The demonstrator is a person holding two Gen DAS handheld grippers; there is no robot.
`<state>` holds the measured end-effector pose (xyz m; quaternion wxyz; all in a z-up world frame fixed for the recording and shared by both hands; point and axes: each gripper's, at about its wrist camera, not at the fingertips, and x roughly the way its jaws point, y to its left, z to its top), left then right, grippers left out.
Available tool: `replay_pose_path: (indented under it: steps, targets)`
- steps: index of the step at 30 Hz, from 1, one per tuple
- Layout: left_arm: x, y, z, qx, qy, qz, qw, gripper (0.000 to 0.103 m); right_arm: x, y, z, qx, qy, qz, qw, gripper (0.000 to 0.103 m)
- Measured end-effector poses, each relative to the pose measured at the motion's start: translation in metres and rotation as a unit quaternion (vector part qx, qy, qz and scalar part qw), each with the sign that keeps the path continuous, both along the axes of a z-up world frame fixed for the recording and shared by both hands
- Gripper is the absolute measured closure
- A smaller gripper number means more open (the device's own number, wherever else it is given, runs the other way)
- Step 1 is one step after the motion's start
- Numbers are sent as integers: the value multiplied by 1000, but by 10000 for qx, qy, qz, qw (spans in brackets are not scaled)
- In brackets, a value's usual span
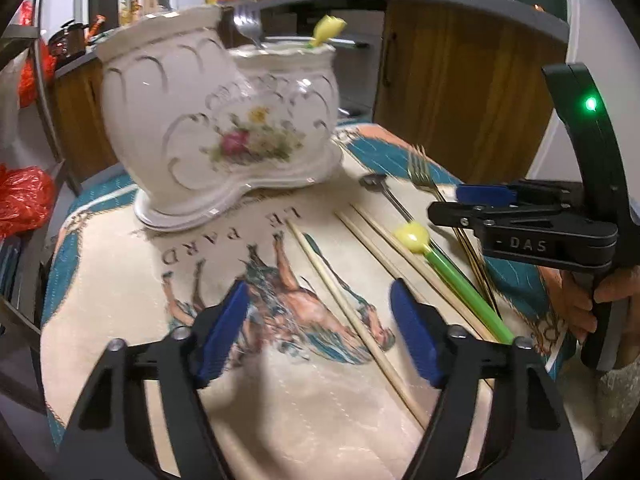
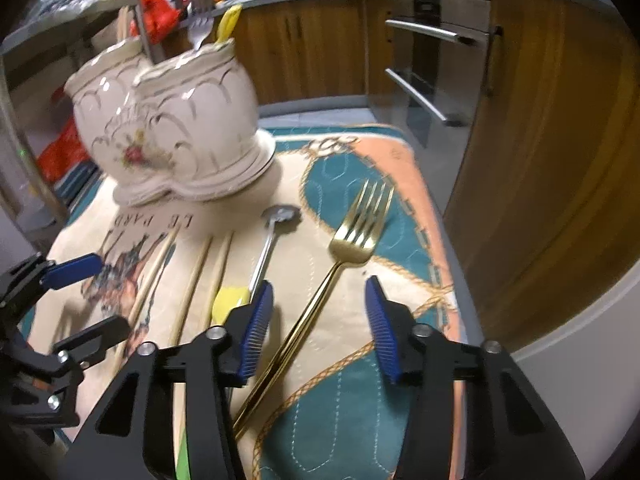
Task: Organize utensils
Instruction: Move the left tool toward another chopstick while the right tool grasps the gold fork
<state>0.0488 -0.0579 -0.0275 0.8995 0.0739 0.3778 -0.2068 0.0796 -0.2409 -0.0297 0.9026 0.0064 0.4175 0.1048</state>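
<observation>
A white flowered ceramic holder (image 1: 208,128) (image 2: 180,120) with two compartments stands at the back of the cloth; a silver fork (image 1: 248,24) and a yellow-tipped utensil (image 1: 328,28) stick out of it. Flat on the cloth lie three wooden chopsticks, a small silver spoon (image 2: 280,216), a yellow-headed green-handled utensil (image 1: 412,236) and a gold fork (image 2: 360,232). My left gripper (image 1: 320,320) is open just above the cloth, straddling one chopstick (image 1: 352,320) without touching it. My right gripper (image 2: 318,320) is open with the gold fork's handle between its pads, not pressed.
A printed cloth (image 1: 224,240) covers the table, whose edge runs close on the right (image 2: 452,248). Wooden cabinets (image 2: 540,160) and oven drawer handles (image 2: 420,96) stand beyond it. Red plastic bags (image 1: 24,200) sit at the left. A hand (image 1: 600,292) holds the right gripper.
</observation>
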Motion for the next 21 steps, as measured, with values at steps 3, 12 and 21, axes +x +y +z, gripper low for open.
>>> replay_pose_path:
  steps: [3, 12, 21]
  targets:
    - [2, -6, -7, 92, 171, -135, 9997, 53, -1, 4, -3, -180, -43, 38, 9998, 72]
    - [8, 0, -8, 219, 236, -203, 9993, 88, -2, -1, -1, -221, -47, 382, 9990, 88]
    - [-7, 22, 6, 365, 330, -104, 9987, 102, -15, -1, 1, -478, -9, 866, 9951, 96]
